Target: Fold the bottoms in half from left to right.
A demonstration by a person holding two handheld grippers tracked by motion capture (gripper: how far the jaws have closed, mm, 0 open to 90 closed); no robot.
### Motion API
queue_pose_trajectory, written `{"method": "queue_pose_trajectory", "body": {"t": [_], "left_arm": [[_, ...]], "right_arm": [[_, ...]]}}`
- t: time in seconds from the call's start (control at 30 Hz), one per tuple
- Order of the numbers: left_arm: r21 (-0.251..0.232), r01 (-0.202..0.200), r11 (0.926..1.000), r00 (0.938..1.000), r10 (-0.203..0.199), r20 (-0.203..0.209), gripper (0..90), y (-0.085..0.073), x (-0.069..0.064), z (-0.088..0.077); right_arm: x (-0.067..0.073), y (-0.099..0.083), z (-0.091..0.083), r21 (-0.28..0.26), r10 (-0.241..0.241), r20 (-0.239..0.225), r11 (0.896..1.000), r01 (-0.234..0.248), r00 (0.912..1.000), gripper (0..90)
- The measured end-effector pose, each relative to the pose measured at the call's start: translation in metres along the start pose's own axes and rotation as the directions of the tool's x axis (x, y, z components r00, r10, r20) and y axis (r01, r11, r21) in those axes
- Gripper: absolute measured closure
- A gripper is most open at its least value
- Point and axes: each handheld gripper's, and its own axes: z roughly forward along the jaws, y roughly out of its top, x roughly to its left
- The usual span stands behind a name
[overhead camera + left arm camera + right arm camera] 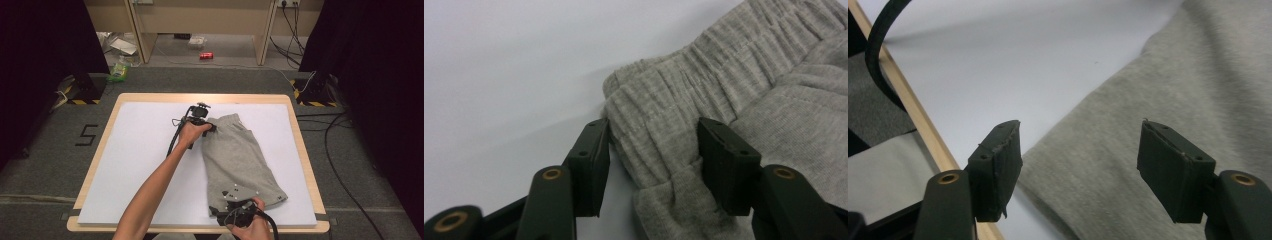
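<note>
Grey shorts (734,95) — waistband bunched between left claw (653,150) pads.

The left tongs (653,150) clamp the bunched waistband of grey shorts (744,90) on a white sheet (509,65).

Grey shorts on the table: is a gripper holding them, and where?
The left gripper pinches the grey shorts by the bunched elastic waistband. The right gripper stands open over the leg end, holding nothing.
</note>
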Motion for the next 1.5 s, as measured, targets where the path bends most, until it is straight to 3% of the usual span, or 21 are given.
{"method": "queue_pose_trajectory", "body": {"t": [0.23,0.5,0.6,0.83,1.0,1.23,1.33,1.5], "left_arm": [[-0.004,-0.012,0.9999,0.9999,0.012,-0.007,45.0,0.000,-0.001,0.000],[-0.010,-0.016,0.9998,0.9999,0.016,0.006,52.3,-0.001,-0.003,0.001],[-0.018,-0.025,0.9995,0.9996,0.025,0.011,56.1,-0.001,-0.003,0.001],[-0.043,-0.078,0.9960,0.9969,0.077,-0.012,66.5,-0.002,-0.009,0.002],[-0.043,-0.096,0.9945,0.9954,0.096,-0.010,69.1,-0.001,-0.008,0.001],[-0.049,-0.123,0.9911,0.9922,0.124,0.010,70.7,0.000,0.000,-0.002],[-0.036,-0.167,0.9854,0.9860,0.166,-0.018,70.9,0.000,0.005,-0.008],[-0.022,-0.195,0.9806,0.9805,0.194,-0.029,71.0,-0.002,0.021,-0.020]], "right_arm": [[0.004,-0.002,0.008,0.022,-0.007,-0.006,1.000,0.007,1.0000,33.6],[0.005,-0.008,0.018,0.059,-0.010,0.004,0.998,0.010,0.9999,36.5],[0.005,-0.008,0.018,0.063,-0.024,0.024,0.998,0.023,0.9994,42.9],[0.001,-0.008,0.016,0.053,-0.052,0.030,0.997,0.050,0.9982,75.1],[0.001,-0.007,0.016,0.055,-0.084,0.020,0.995,0.083,0.9963,82.6],[0.009,0.005,0.024,0.017,-0.083,-0.037,0.996,0.083,0.9959,83.5],[0.017,0.016,0.033,0.005,-0.090,-0.069,0.996,0.090,0.9936,83.5],[0.034,0.033,0.047,-0.016,-0.120,-0.109,0.993,0.119,0.9868,83.6]]}}
